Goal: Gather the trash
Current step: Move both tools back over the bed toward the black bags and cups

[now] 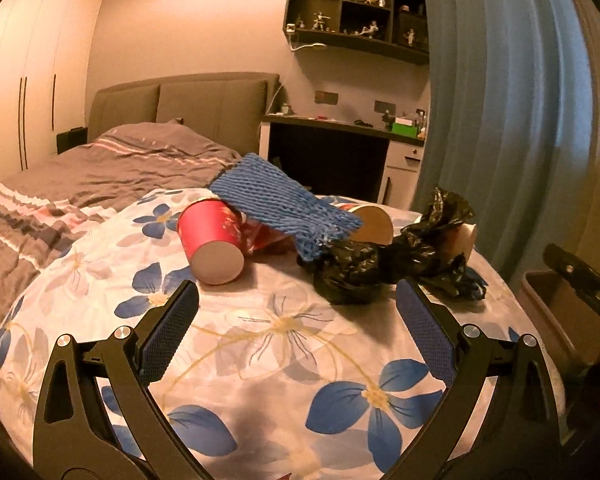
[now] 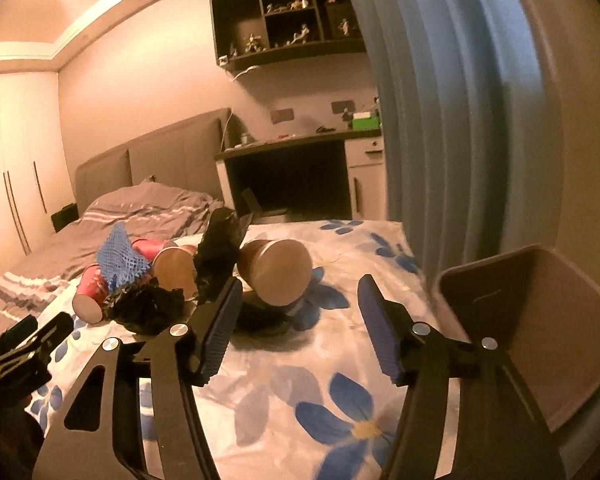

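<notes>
Warm-lit bedroom: bed [image 1: 112, 168] with padded headboard [image 1: 188, 108], blue curtain [image 1: 508, 92], wall shelf [image 1: 360, 8] (figurines).

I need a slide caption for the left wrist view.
Open left gripper faces red cup, blue foam net, black bag.

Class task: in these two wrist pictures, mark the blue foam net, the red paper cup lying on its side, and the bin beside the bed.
Blue foam net [image 1: 284, 204], left wrist view, middle of its mesh.
Red paper cup [image 1: 210, 228], left wrist view, its red side wall.
Bin [image 2: 540, 320], right wrist view, bare inner wall.
</notes>
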{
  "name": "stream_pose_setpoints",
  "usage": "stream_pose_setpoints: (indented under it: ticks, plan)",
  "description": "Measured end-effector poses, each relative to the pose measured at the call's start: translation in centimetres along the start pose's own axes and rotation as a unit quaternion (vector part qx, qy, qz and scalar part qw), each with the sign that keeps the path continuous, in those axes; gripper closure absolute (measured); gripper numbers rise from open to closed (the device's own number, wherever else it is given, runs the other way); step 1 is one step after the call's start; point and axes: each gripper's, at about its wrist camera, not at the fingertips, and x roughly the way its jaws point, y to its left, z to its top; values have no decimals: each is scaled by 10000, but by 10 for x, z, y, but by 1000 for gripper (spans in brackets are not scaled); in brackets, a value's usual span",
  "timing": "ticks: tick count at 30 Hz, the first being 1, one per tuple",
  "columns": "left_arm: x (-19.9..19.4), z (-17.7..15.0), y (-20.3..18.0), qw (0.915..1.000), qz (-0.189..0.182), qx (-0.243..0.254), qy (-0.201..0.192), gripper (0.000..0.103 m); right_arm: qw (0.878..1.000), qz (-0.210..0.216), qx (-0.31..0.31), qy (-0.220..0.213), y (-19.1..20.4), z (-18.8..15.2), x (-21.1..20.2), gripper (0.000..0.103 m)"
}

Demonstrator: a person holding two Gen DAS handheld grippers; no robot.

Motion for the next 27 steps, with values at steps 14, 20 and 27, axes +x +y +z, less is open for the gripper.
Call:
stream_pose_setpoints:
  ticks: [14, 20, 27]
  plan:
    - [15, 2, 4, 9999, -89, 22, 102, 6, 9976, 325, -43, 610, 16, 8, 79, 69]
    - [20, 8, 5, 9997, -175, -29, 144, 6, 9951, 527, 29, 837, 20, 10, 99, 77]
    - [32, 16, -3, 9989, -404, -20, 219, 6, 9940, 639, -79, 887, 27, 10, 103, 94]
